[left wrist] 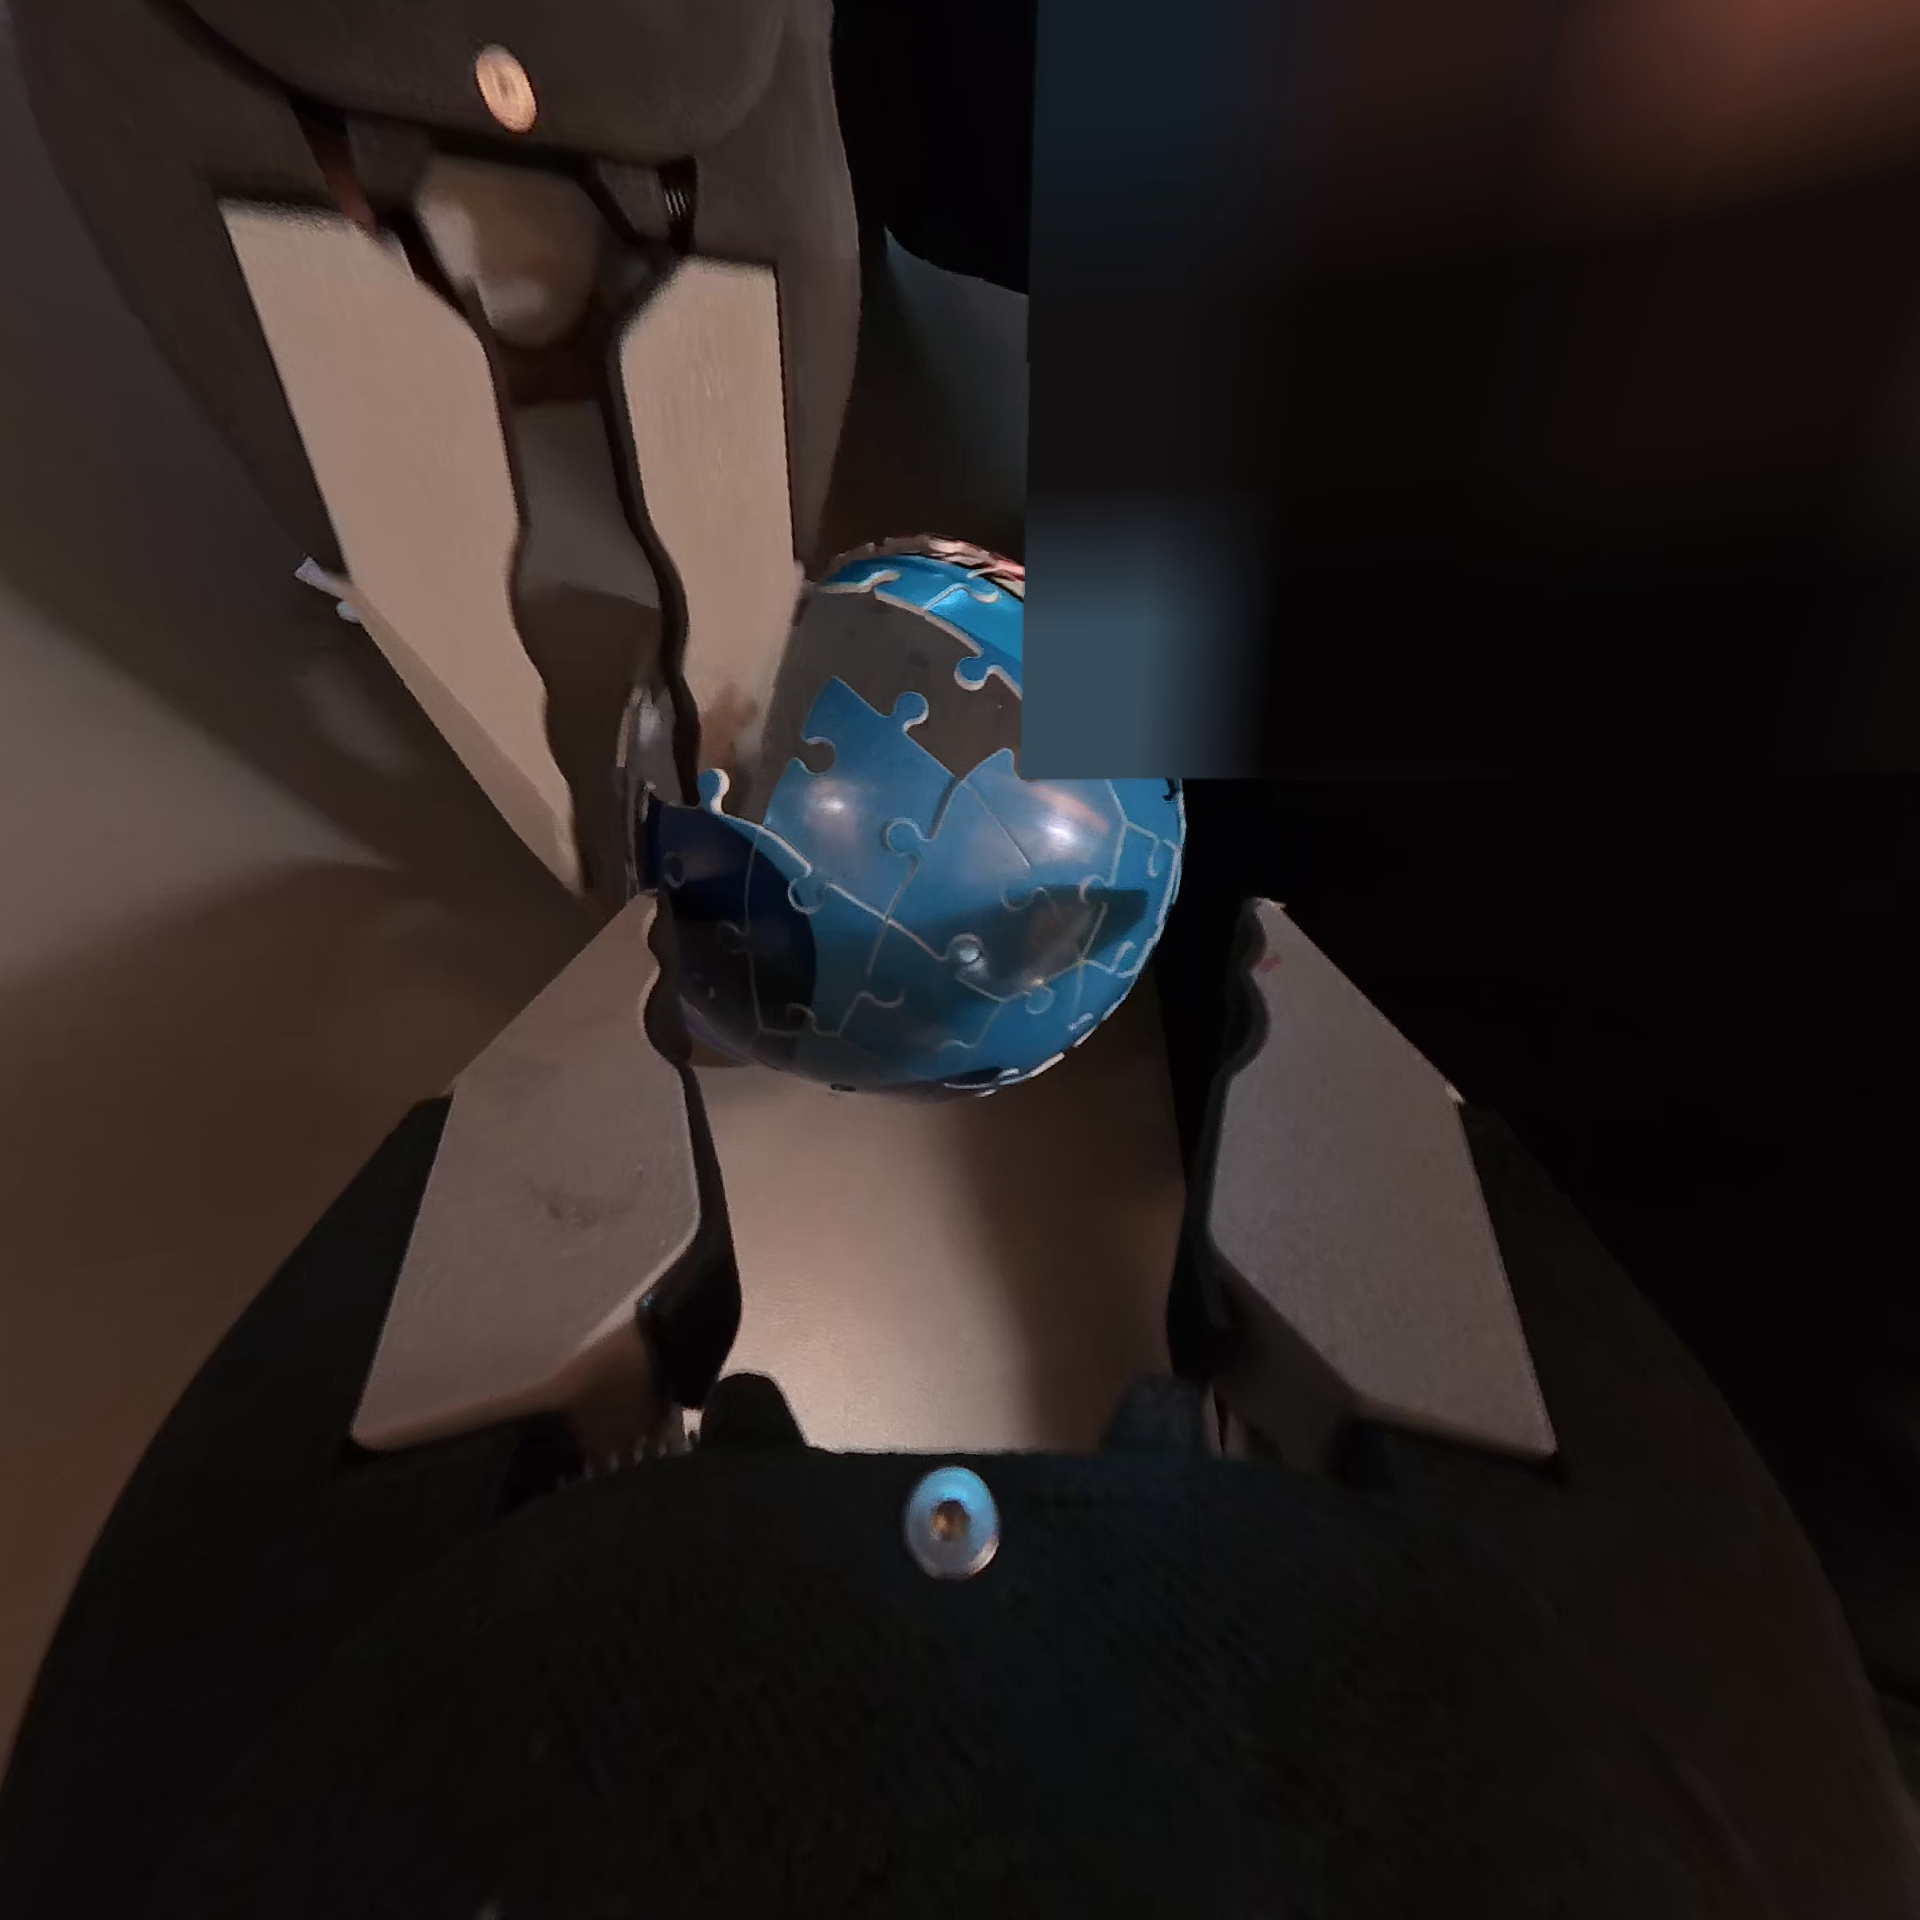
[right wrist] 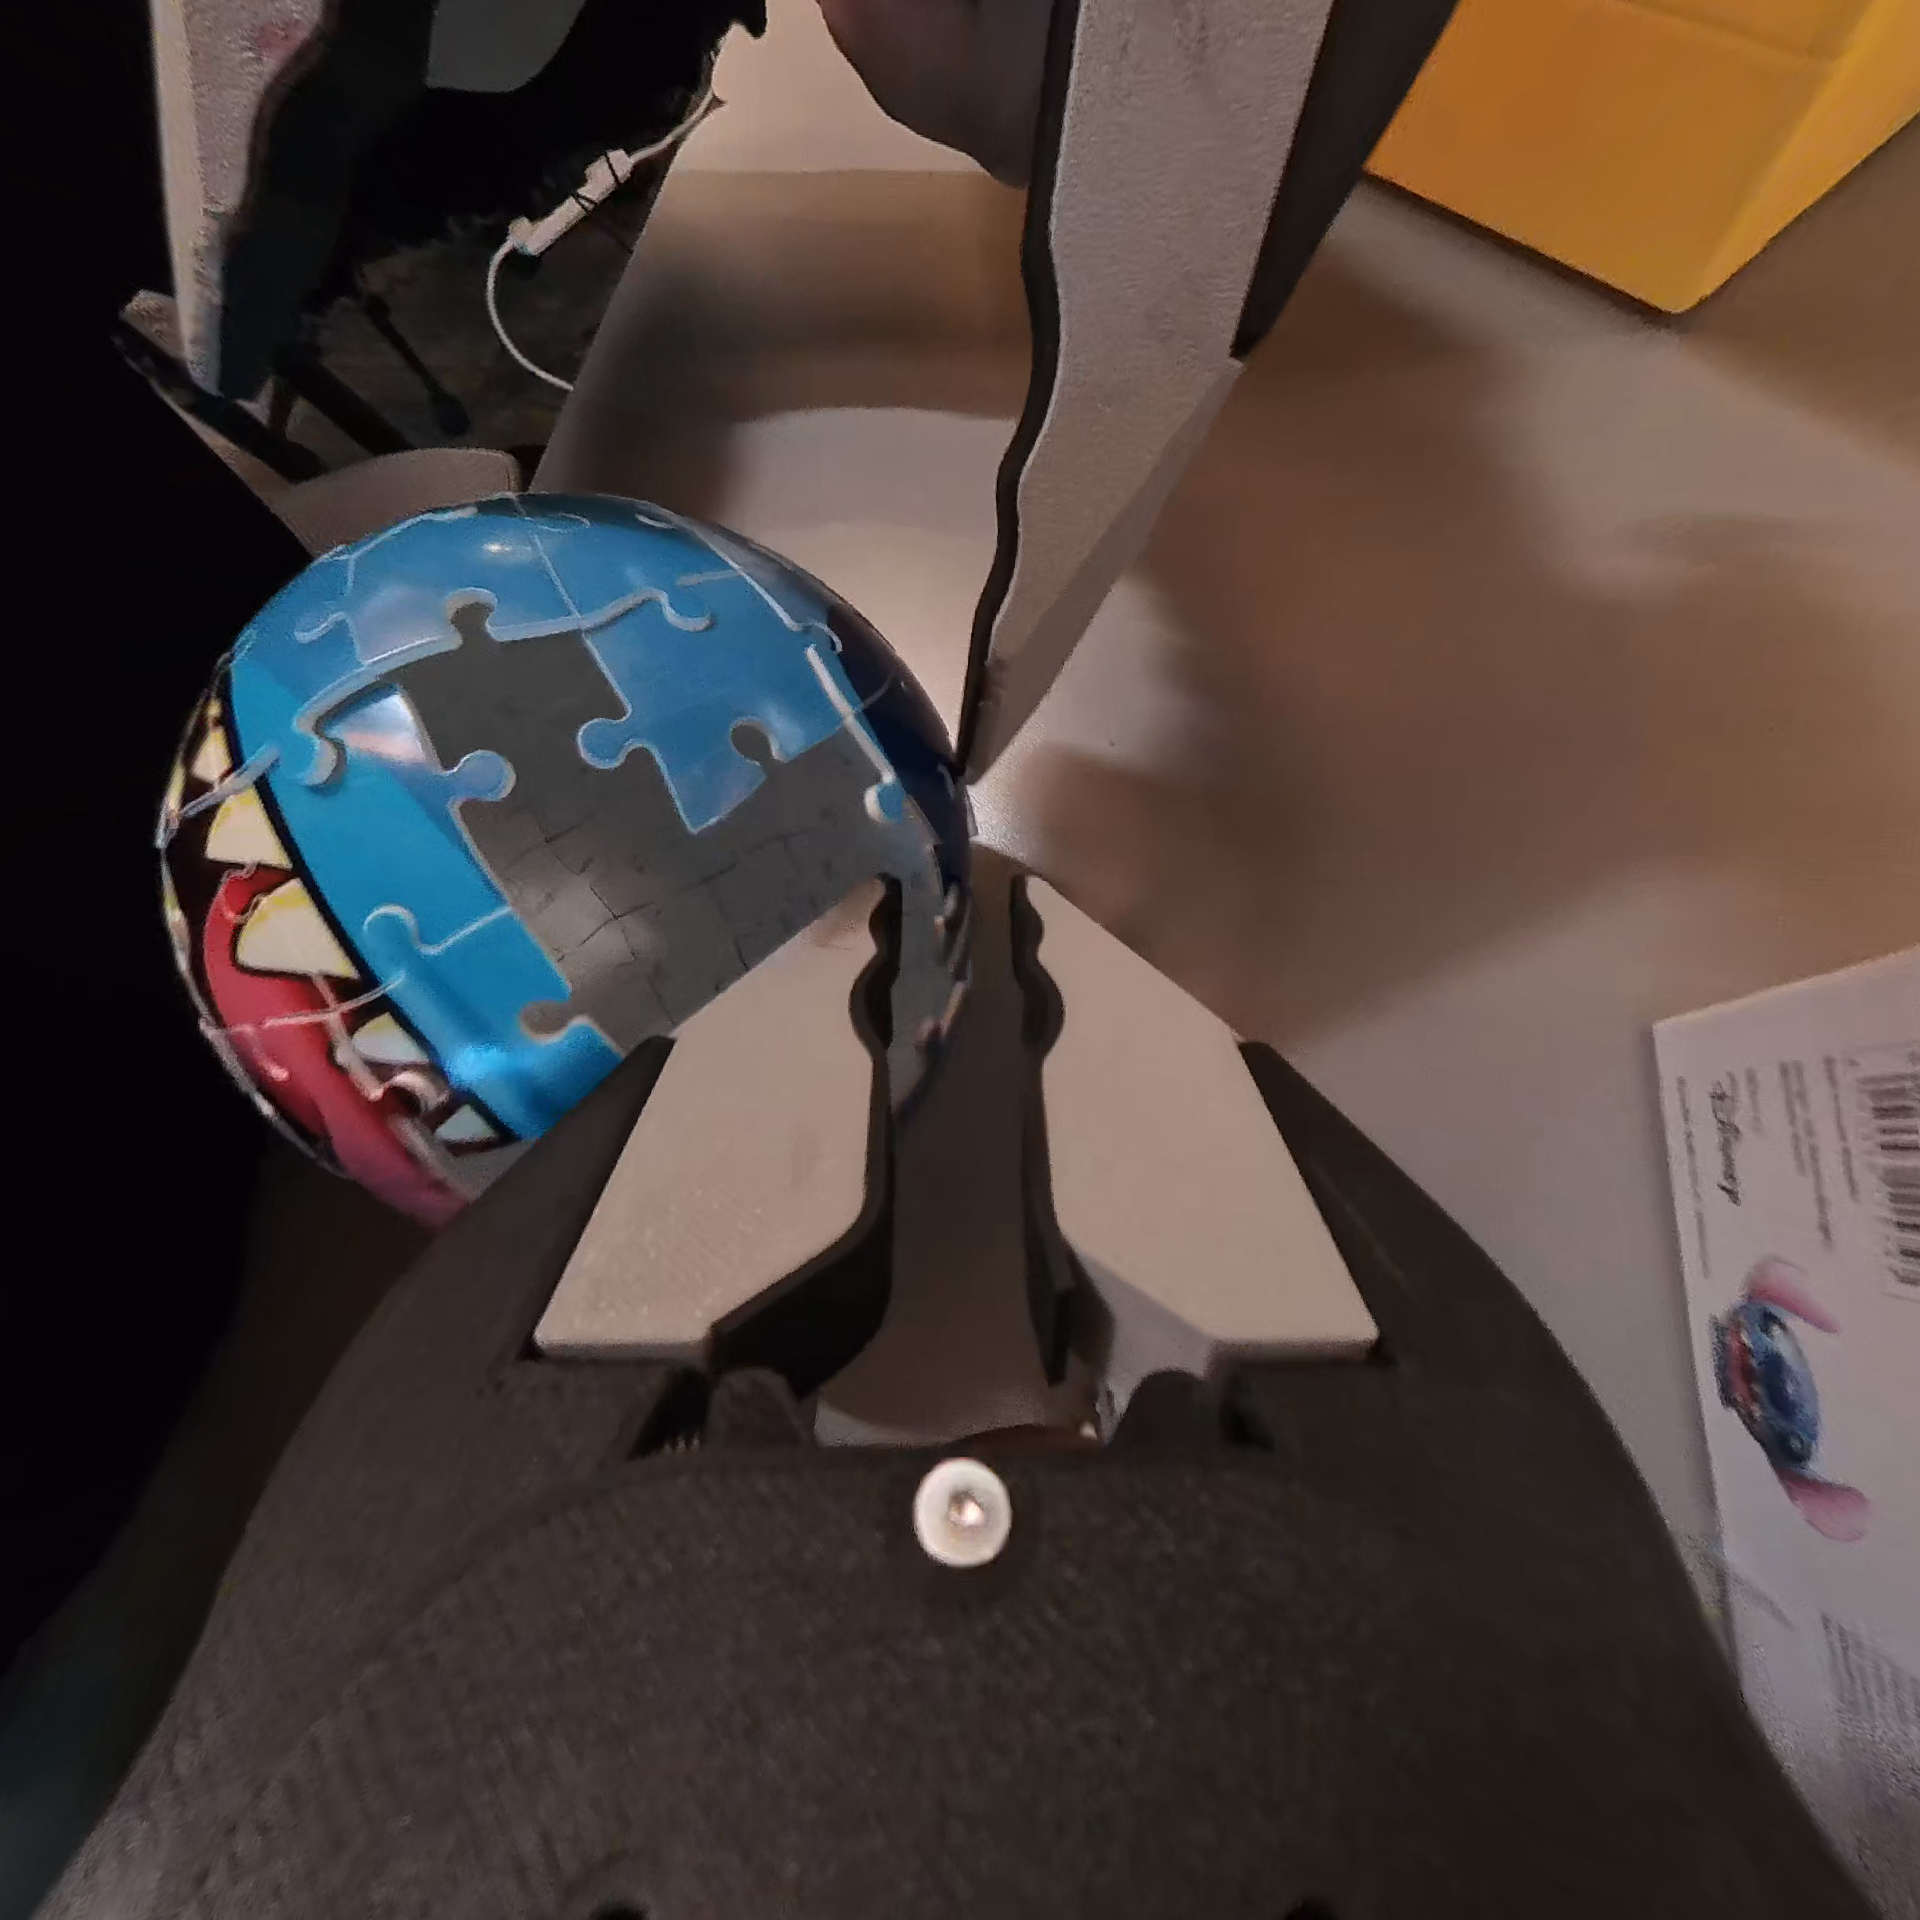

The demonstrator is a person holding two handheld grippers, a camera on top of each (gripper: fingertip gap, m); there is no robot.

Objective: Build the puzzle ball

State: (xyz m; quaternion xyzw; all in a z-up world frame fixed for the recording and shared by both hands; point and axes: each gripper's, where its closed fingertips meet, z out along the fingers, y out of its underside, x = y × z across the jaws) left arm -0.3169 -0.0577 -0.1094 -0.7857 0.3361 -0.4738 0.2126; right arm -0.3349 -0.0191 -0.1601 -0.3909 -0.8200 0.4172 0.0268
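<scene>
The puzzle ball (left wrist: 935, 883), blue with grey gaps where pieces are missing, is held above the table (left wrist: 208, 987) at the centre of the left wrist view. It sits between the widely parted jaws of the left gripper (left wrist: 951, 940). The right gripper (right wrist: 951, 914), with jaws nearly together, is clamped on the ball's edge. A printed sheet (right wrist: 1808, 1299) lies at lower right, a yellow box (right wrist: 1621, 135) at upper right.

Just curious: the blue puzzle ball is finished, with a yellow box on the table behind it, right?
Not finished: the right wrist view shows grey gaps where pieces are missing in the puzzle ball. The yellow box is there.
</scene>
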